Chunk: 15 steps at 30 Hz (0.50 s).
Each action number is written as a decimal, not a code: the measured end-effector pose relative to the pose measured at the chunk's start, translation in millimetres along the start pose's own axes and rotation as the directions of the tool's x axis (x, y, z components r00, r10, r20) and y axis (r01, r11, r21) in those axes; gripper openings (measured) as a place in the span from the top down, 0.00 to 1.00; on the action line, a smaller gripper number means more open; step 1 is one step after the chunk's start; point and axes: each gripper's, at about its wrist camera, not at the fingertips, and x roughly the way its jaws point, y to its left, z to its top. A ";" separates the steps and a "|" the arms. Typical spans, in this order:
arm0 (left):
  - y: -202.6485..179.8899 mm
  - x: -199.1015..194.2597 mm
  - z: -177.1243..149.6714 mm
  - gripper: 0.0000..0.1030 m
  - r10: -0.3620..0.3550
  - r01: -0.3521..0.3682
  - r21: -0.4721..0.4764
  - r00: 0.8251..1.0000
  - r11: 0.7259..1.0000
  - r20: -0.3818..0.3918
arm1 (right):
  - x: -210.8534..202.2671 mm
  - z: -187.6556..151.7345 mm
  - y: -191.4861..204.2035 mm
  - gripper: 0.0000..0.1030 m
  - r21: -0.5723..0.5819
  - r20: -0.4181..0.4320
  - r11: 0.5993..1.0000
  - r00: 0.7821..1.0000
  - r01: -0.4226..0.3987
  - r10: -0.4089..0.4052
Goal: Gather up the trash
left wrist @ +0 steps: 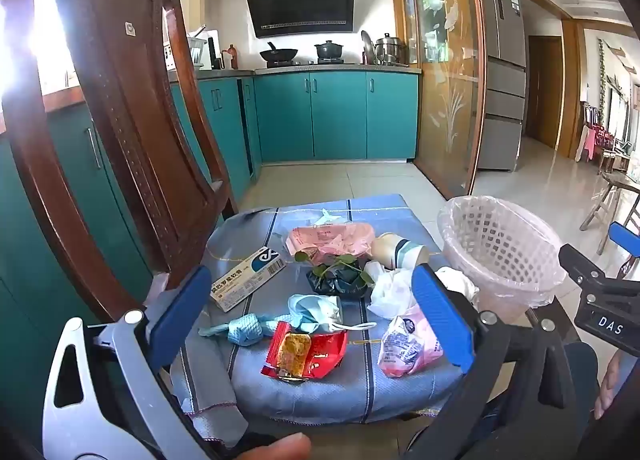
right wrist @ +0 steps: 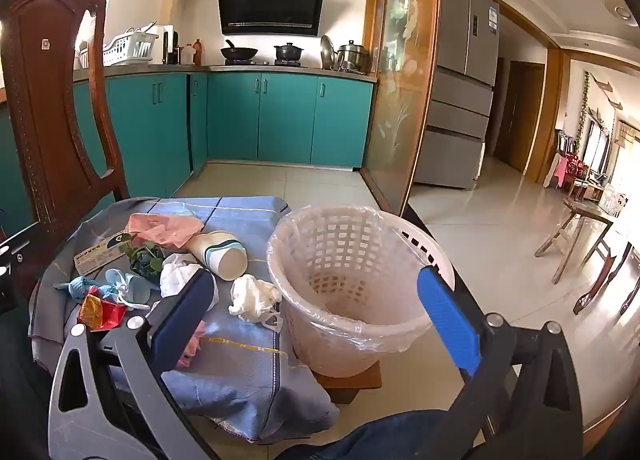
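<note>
Nearest, both tongs gape with nothing between them: the left gripper (left wrist: 312,316) frames the red snack wrapper (left wrist: 306,352), likely its first pick, and the right gripper (right wrist: 320,314) hovers over the lined basket (right wrist: 348,284). Beyond, trash litters the blue cloth (left wrist: 304,392): medicine box (left wrist: 248,278), bottle (right wrist: 220,254).
</note>
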 end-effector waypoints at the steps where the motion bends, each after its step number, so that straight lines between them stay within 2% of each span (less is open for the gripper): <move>1: 0.1 0.1 -0.1 0.03 -0.001 0.001 0.000 1.000 1.000 -0.002 | 0.3 0.0 0.2 0.03 0.000 -0.001 1.000 1.000 -0.002 0.002; 15: 1.0 -4.5 0.2 0.03 -0.004 0.004 0.001 1.000 1.000 -0.008 | 2.3 -1.7 4.8 0.03 -0.007 -0.004 1.000 1.000 -0.006 0.006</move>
